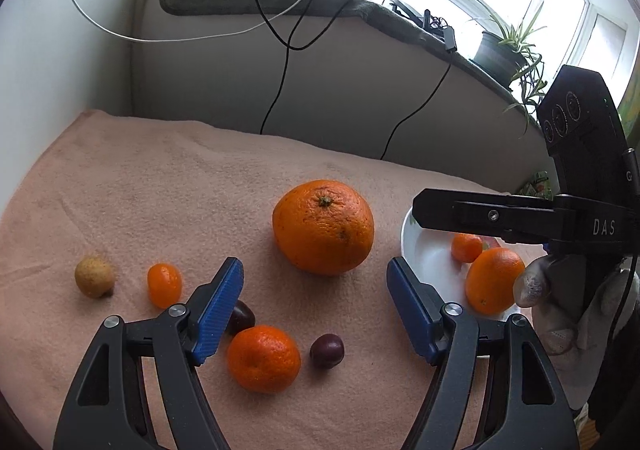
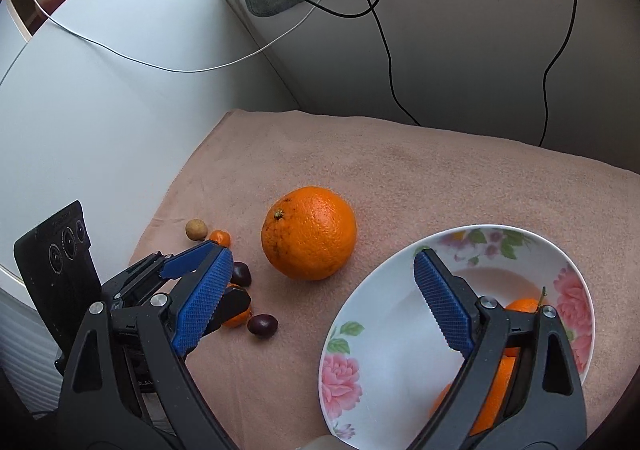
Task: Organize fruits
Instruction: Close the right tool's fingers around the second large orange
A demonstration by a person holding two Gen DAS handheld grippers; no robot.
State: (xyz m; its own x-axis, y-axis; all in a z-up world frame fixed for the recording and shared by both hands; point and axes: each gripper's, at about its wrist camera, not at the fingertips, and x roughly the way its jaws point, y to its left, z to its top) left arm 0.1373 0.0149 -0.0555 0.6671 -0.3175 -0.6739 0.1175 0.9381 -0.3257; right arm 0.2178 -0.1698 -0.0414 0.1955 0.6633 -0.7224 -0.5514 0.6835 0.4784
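Blue ribbed pads [image 1: 218,310] of the left gripper [image 1: 316,306] fill the bottom of its own view, jaws wide with nothing between them. Just below that gap a tangerine [image 1: 264,359] sits on the pink towel [image 1: 160,186], a dark plum [image 1: 327,350] beside it on the right, and a second plum [image 1: 242,316] half hidden behind the left pad.

Further left: a small oblong orange fruit [image 1: 164,285] (kumquat?) and a tan round one [image 1: 95,276], near each other but apart. The big orange [image 1: 323,227] stands alone mid-towel, stem up.

Right gripper [image 2: 324,302]: jaws also wide, empty. Its right finger hangs over the floral bowl [image 2: 360,330]; the big orange shows in the gap beyond its tips. The bowl already holds orange fruit [image 1: 494,280], two by the left view, partly hidden behind the finger in the right view.

Reading: sorting about a third done, six fruits left on the towel. Which fruit comes next I cannot tell; the left gripper is best placed for the tangerine, the right for the big orange.

Notes for a clean pick:
- Tangerine: straddle it at the widest part, pads clear of both plums, or they will roll.
- Big orange: needs nearly full opening; come down square and close gently at the equator.
- Release low in the bowl's open white part, away from fruit already there.
- Keep the two grippers apart over the middle.
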